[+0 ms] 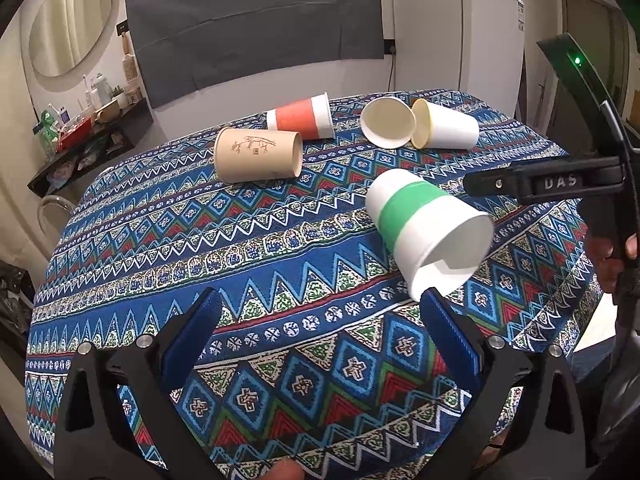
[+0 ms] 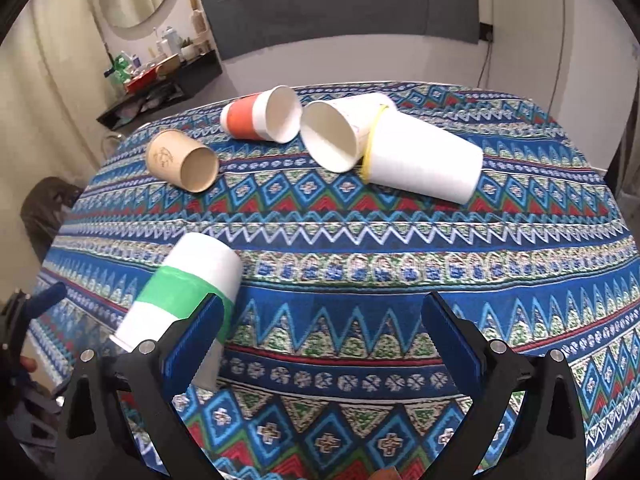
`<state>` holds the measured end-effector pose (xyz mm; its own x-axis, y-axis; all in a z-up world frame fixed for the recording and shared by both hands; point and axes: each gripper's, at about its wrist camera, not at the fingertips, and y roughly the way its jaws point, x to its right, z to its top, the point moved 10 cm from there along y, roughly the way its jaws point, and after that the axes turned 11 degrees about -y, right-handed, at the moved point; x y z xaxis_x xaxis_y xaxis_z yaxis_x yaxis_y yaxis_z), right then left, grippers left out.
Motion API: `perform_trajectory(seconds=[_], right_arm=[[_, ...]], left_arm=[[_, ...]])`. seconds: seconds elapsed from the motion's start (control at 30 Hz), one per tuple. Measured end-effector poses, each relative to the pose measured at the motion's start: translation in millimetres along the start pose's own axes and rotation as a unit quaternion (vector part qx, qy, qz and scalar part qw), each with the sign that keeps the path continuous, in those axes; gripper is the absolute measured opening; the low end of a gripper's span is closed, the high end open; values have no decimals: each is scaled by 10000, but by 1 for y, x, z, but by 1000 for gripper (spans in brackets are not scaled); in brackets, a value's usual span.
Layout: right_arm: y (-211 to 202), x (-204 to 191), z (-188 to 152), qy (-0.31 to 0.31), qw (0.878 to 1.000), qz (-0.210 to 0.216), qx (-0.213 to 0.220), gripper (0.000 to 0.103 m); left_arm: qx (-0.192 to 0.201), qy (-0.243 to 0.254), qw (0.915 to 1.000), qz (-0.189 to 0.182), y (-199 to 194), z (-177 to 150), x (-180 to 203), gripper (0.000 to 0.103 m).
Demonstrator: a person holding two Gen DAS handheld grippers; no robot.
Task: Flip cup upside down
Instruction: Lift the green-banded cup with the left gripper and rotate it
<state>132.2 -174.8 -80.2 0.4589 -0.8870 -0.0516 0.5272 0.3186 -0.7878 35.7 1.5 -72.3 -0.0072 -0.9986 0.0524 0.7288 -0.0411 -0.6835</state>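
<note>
The left gripper (image 1: pixel 320 312) has its two blue-padded fingers spread wide apart, with nothing between them. Just beyond its right finger lies the white paper cup with a green band (image 1: pixel 426 226), tipped on its side and somewhat blurred, its wide mouth toward this gripper and its base toward the far side of the table. The right gripper (image 2: pixel 322 314) also stands with its fingers spread and holds nothing; in its view the green-banded cup (image 2: pixel 188 292) sits just beside and partly behind its left finger.

Both grippers hang over a round table covered with a blue, red and white geometric-patterned cloth (image 1: pixel 248 248). Farther back, four more cups lie on their sides: a brown paper cup with a bamboo sketch (image 1: pixel 258 154), a white cup with an orange-red band (image 1: pixel 302 118), and two plain white cups (image 1: pixel 420 124) close together, touching or nearly so at their rims.
</note>
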Motion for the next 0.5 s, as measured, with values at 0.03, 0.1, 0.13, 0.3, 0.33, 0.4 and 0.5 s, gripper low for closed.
perform_trajectory(seconds=[0.03,0.1,0.13,0.3,0.33,0.4,0.5], right_arm=[[1,-3,2,24,9999,102,-39,95],[4,-9,7,115,9992,354,-137,95],[6,-13,10,149,9984,513,-199,95],[20,-25,19,382,9918,1059,-604,95],[22,-28,21,410,9909,1105,-652,95],[29,-36,24,425,9876,1295,-782,95],[37,-49,27,336,9824,1505,-1050,95]], left_arm=[[9,-3,10000,18,1,1,-2,97],[12,5,10000,-2,4,1,-5,97],[20,-2,10000,-23,6,2,-6,97],[92,-11,9999,97,14,5,-15,97],[97,-11,9999,119,16,5,-17,97],[83,-18,9999,94,19,3,-20,97],[69,-77,9999,33,22,2,-25,97]])
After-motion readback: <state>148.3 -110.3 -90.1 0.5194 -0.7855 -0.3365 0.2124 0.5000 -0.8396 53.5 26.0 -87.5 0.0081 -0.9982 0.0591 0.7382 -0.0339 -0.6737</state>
